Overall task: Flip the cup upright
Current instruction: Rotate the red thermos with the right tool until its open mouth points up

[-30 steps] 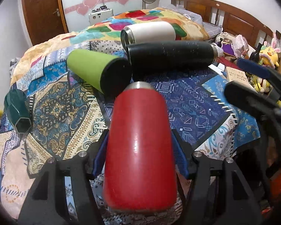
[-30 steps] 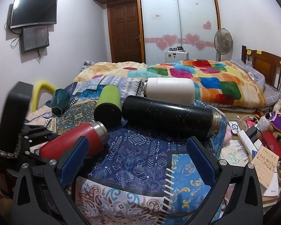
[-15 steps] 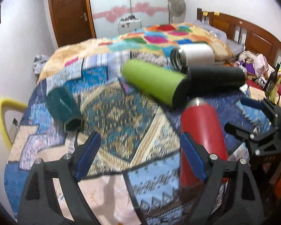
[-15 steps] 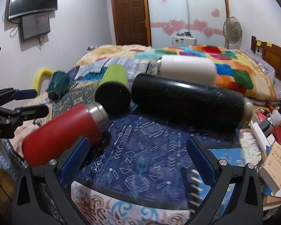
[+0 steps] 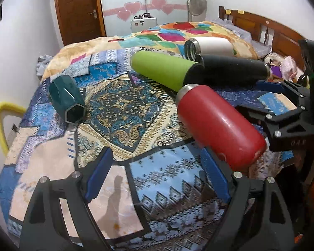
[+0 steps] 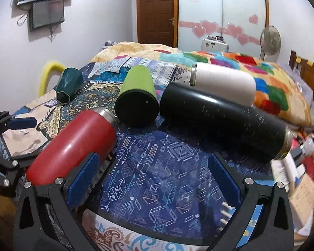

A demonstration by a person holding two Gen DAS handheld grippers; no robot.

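Though the right gripper [image 6: 152, 179] hides part of its base, the red cup [image 6: 75, 144] lies on its side on the patterned cloth [image 5: 123, 108], steel mouth toward the green cup [image 6: 137, 96]. Five cups lie there: red, green, black [image 6: 224, 121], white [image 6: 221, 82], teal [image 5: 67, 100]. Both grippers, left [image 5: 157, 175] included, gape and grasp nothing.
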